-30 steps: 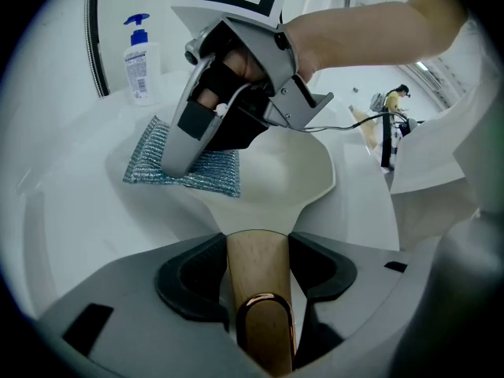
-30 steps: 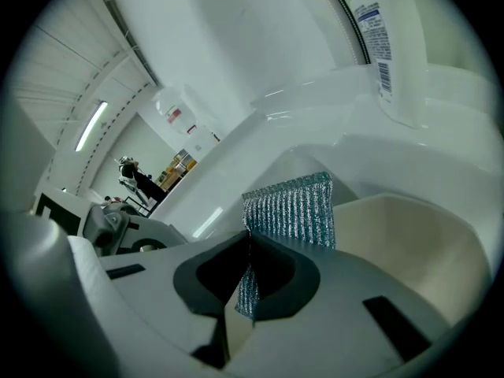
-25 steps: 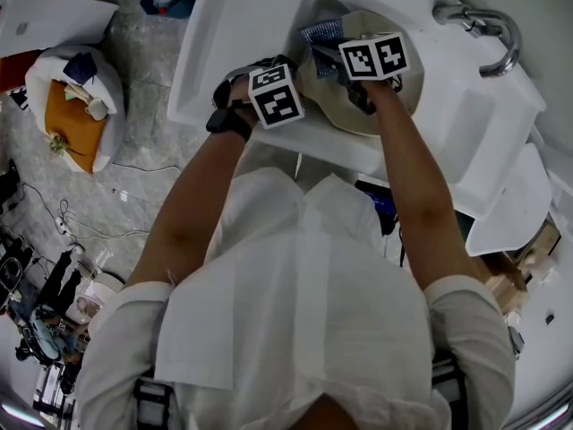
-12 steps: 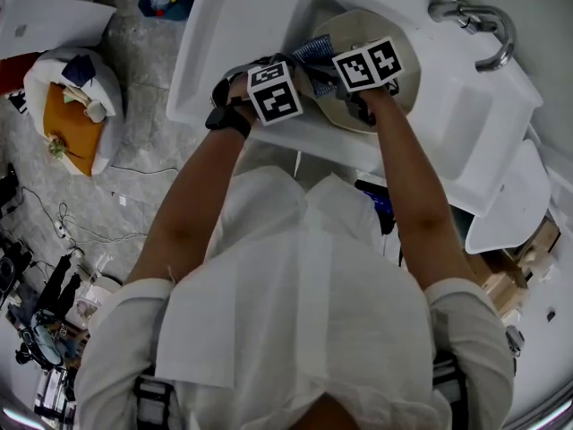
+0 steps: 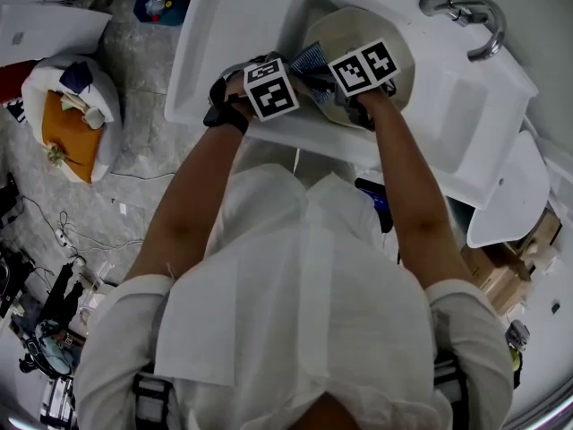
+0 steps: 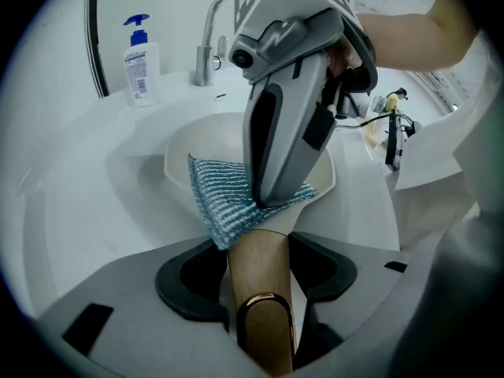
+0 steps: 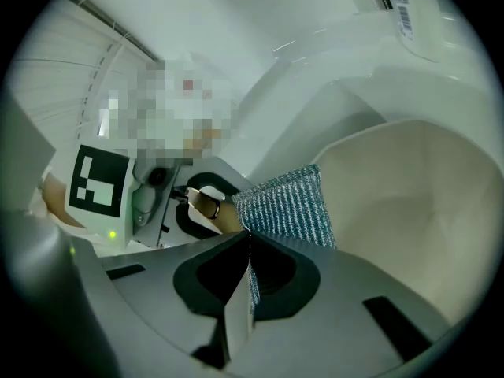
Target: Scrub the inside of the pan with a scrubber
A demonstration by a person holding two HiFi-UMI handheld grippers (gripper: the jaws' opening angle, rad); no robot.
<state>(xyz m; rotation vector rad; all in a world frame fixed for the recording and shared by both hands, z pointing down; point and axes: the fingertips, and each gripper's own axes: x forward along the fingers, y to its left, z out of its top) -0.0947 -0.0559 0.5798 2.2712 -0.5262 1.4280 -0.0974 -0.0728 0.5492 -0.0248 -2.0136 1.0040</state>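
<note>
the cream pan (image 5: 358, 23) is located in the basin of the white sink (image 5: 448, 106), with its open side shown to both gripper views. its tan pan handle (image 6: 260, 290), fitted with a copper-coloured hanging loop at the end, is directed toward the person.

the left tongs (image 6: 260, 268) are closed on the pan handle; one jaw is seated against each side of it.

the blue-and-white striped scrubber (image 6: 224, 199) is positioned at the near rim of the pan, just above the point where the pan handle joins the bowl. in the right gripper view the scrubber (image 7: 287, 207) is seen spread flat beside the pale inner wall of the pan (image 7: 409, 203).

the right tongs (image 7: 248, 282) are closed on the scrubber; its lower edge is pinched between the two jaws, which are brought together.

in the head view both marker cubes are held close together over the near edge of the sink.

a chrome faucet (image 6: 211, 34) is mounted behind the basin. a soap bottle (image 6: 140, 57) with a blue pump is stood on the sink surround to its left.
</note>
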